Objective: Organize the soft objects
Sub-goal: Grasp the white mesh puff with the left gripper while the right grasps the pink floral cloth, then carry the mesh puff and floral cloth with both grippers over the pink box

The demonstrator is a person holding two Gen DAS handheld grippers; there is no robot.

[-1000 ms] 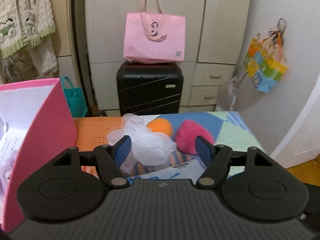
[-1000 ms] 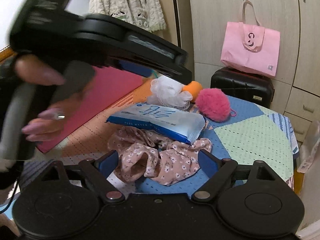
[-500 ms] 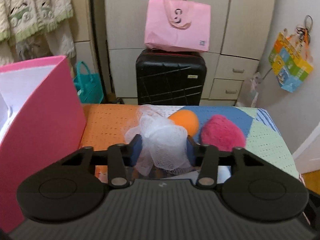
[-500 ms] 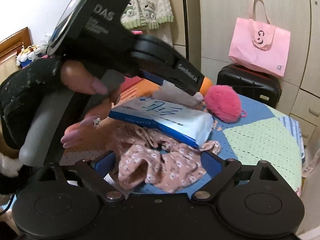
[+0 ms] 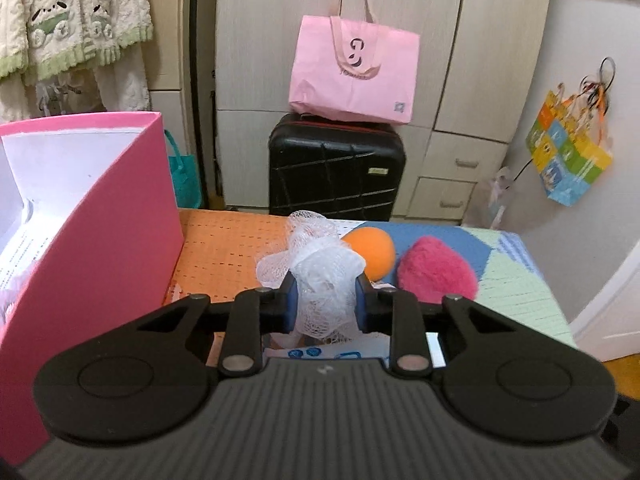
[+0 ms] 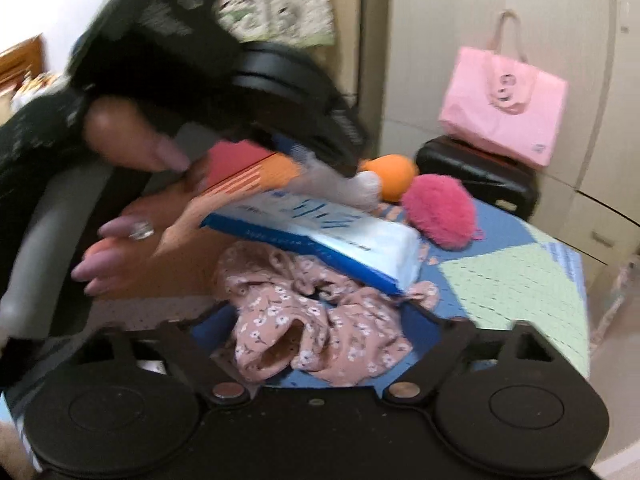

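Your left gripper (image 5: 325, 300) is pinching the white mesh puff (image 5: 320, 272): both blue pads press into its netting, and the loose top of the puff stands up above the fingers. Your right gripper (image 6: 316, 320) has its jaws wide and closing, with the floral pink cloth (image 6: 316, 320) lying crumpled between them; the pads do not press on it yet.

Out from the left gripper, count two more soft things just beyond the puff: one orange ball (image 5: 372, 250) touching its right side, and one fuzzy magenta puff (image 5: 438, 270) beside the ball. All sit on the patchwork table cover (image 5: 224, 248). One pink box (image 5: 100, 216) stands open to the left, with white paper inside.

Out from the right gripper, one blue-and-white soft pack (image 6: 328, 236) lies across the far edge of the cloth. Your left hand (image 6: 132, 216) with its tool fills the upper left of that view, blurred.

Beyond the table stand one black suitcase (image 5: 336, 168) with one pink tote bag (image 5: 354, 72) on top, one teal bag (image 5: 186, 176) by the wardrobe, one colourful bag (image 5: 568, 156) hanging on the right wall, and cream knitwear (image 5: 72, 20) hanging at upper left.
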